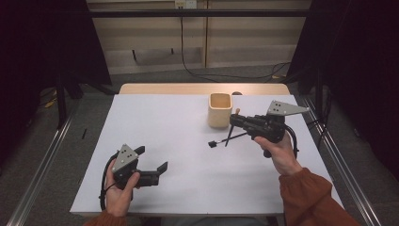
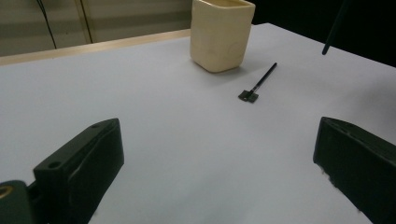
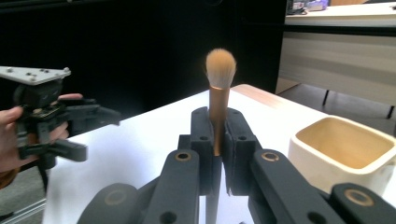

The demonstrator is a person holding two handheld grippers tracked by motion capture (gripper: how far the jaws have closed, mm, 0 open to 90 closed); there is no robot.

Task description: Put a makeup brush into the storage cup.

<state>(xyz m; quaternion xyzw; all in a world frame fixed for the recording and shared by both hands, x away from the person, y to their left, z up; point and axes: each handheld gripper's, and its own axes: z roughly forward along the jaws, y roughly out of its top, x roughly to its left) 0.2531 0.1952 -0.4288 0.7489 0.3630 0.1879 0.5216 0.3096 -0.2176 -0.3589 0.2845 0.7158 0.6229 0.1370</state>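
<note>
We see the white bench [image 1: 188,141] first, with a strip of bare wood along its far edge. Toward the far right of it stands the cream square cup [image 1: 220,109], upright and open-topped, on the bench surface.

The right claw [image 1: 234,121] sits just beside that cup, on its right and a little nearer to us, held above the bench by the person's right hand [image 1: 277,148]. In the right gripper view this claw [image 3: 218,140] is clenched on a makeup brush [image 3: 219,93], gripping the copper handle with the tan bristles pointing up past the jaw tips; the cup [image 3: 343,149] shows low at the right of that view. From above, the brush's dark lower handle slants down from the claw toward the bench.

The left claw [image 1: 153,165] is well apart from all this, near the front left of the bench, in the person's left hand [image 1: 120,190]. Its jaws stand wide and released (nothing lies between them in the left gripper view).

Smallest is a thin black brush [image 1: 226,140] with a small flat head, lying flat on the bench in front of the cup.
</note>
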